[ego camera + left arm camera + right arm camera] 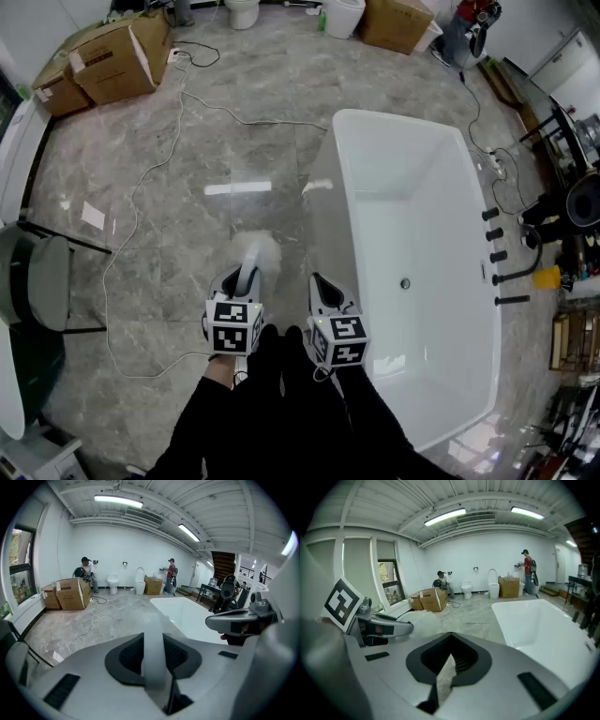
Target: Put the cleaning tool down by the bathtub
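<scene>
The cleaning tool is a pale handle (153, 660) with a white fluffy head (259, 250). My left gripper (246, 279) is shut on the handle, and the head hangs over the marble floor just left of the white bathtub (412, 206). In the left gripper view the handle runs straight up between the dark pads (131, 656). My right gripper (322, 284) hovers beside the left one, close to the tub's near left wall, its jaws together with nothing in them. The right gripper view shows the fluffy head (419, 618) at left and the tub (543, 620) at right.
Cardboard boxes (108, 56) stand at the far left, and a white cable (155, 178) trails across the floor. A chair (42, 281) is at the left edge. Black taps (495, 253) line the tub's right rim. People stand by the far wall.
</scene>
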`<move>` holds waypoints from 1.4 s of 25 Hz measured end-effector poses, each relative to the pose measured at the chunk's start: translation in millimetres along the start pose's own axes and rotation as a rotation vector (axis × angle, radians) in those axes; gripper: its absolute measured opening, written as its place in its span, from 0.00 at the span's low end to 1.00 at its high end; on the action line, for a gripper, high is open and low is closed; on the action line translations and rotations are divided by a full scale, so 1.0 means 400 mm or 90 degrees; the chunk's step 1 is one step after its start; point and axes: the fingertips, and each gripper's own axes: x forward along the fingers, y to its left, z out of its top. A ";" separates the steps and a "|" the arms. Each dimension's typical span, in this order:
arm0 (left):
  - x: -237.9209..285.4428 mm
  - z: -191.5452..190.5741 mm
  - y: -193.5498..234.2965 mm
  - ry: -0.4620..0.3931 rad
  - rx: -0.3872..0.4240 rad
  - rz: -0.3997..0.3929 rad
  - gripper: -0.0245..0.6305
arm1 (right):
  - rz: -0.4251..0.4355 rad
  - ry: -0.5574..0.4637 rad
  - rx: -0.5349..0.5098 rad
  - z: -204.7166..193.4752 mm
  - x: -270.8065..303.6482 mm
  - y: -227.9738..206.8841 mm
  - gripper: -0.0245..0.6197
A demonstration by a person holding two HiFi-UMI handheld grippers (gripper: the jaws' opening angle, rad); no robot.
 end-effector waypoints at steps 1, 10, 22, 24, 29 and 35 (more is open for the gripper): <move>-0.009 0.002 0.005 -0.002 0.000 0.001 0.19 | 0.003 -0.001 0.000 0.002 -0.001 0.011 0.04; -0.039 0.035 0.002 -0.029 -0.005 0.009 0.19 | 0.026 -0.017 0.007 0.042 -0.005 0.021 0.04; -0.042 0.081 0.037 -0.043 -0.010 0.010 0.19 | 0.041 -0.048 -0.026 0.105 0.016 0.040 0.04; -0.036 0.092 0.048 -0.043 -0.001 0.007 0.19 | 0.031 -0.051 -0.045 0.123 0.027 0.041 0.04; 0.000 0.107 0.087 -0.033 0.000 0.010 0.19 | -0.004 -0.051 -0.050 0.155 0.061 0.023 0.04; 0.080 0.161 0.137 -0.034 -0.010 0.021 0.19 | -0.030 -0.028 -0.015 0.172 0.130 -0.043 0.04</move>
